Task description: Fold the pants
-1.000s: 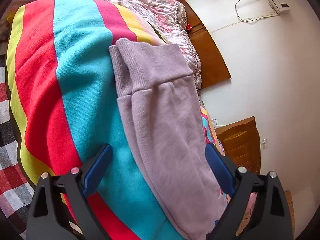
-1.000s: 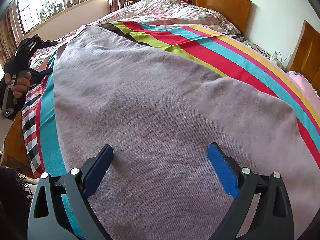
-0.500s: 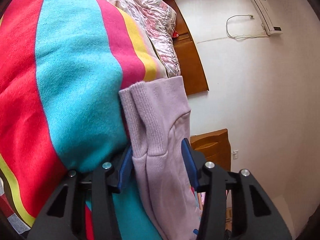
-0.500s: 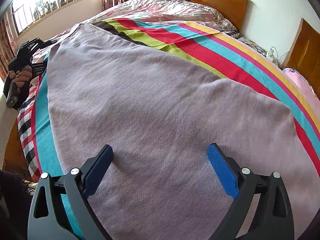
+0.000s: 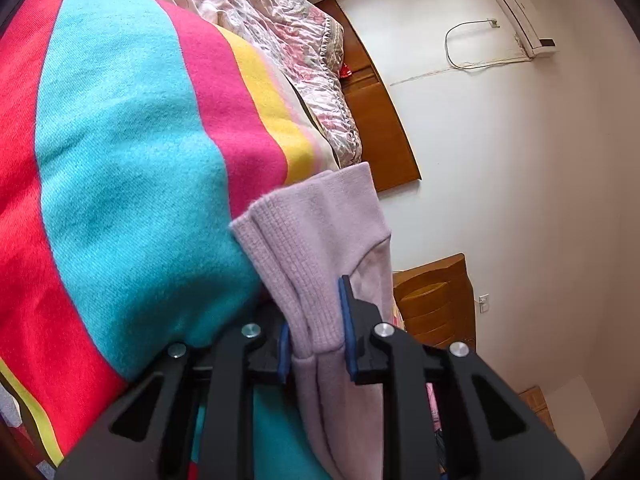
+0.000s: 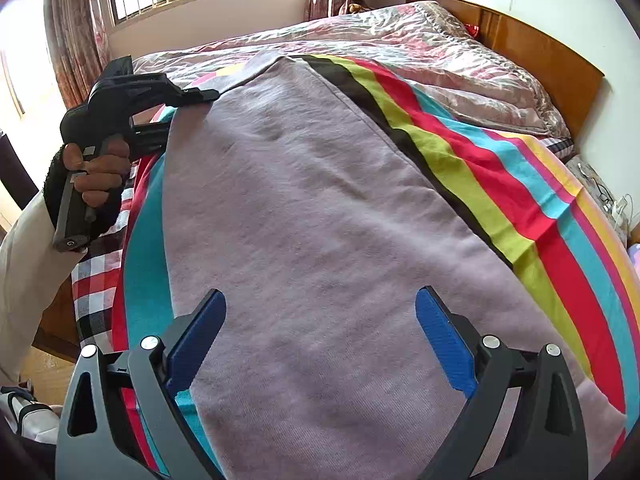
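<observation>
Blue-padded left gripper [image 5: 316, 332] was closing, its jaws pinching the ribbed cuff [image 5: 304, 248] of the lilac pants [image 6: 320, 240]; pads looked pressed into the knit on both sides. Right gripper [image 6: 320, 340] was spread wide, nothing between its jaws, hovering over the flat fabric without visible contact. Pants lay spread along the striped blanket [image 6: 520, 184] on the bed, near its checked edge [image 6: 96, 280]. In the right wrist view a hand [image 6: 96, 176] gripped the left tool's handle at the far end of the pants. Pink quilt [image 6: 400, 40] lay beyond, against the wooden headboard [image 6: 552, 56]. Air conditioner [image 5: 520, 12] was on the wall.
</observation>
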{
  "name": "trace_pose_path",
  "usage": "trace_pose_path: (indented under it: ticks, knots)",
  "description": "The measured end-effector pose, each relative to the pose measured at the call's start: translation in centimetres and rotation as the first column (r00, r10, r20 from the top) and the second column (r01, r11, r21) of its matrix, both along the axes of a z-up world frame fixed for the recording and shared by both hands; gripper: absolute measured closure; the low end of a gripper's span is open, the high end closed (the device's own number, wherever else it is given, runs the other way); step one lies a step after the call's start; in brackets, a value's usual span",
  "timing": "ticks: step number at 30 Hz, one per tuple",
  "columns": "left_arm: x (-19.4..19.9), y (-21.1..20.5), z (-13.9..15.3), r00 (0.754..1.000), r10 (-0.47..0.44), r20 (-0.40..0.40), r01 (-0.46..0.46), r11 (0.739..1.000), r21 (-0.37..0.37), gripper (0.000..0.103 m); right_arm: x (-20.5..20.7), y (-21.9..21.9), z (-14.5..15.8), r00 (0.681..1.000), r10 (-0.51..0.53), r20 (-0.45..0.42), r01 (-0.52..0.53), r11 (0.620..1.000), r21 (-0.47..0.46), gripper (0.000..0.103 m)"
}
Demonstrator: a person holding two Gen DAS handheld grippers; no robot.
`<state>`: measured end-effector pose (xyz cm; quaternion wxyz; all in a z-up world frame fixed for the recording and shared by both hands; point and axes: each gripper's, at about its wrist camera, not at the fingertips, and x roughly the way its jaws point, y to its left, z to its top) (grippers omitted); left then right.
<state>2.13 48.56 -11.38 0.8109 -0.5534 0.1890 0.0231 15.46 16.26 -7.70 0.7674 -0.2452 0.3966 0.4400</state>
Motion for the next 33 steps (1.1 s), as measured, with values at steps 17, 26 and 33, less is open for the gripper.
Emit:
trace_pose_path:
  ticks: [17,26,33]
  knots:
    - [2.5,-11.8,16.5,0.997,-0.078,0.025,0.053,0.852,0.521,0.085,3.2,-3.5,0.2,0.998,-0.056,-0.031,0.058,0.996,0.065,0.007]
    - [4.4,-35.4,21.3,0.879,-0.475,-0.038,0.302,0.495,0.815,0.084,1.6,-29.3,10.3,0.816,-0.578,0.015,0.524,0.75,0.404,0.005]
    - [6.6,-53.5,6.3,0.551,-0.654,-0.518,0.652,-0.05,0.757,0.077,-4.3,-45.8,9.2,0.55,-0.817,-0.175,0.773,0.419,0.477,0.005]
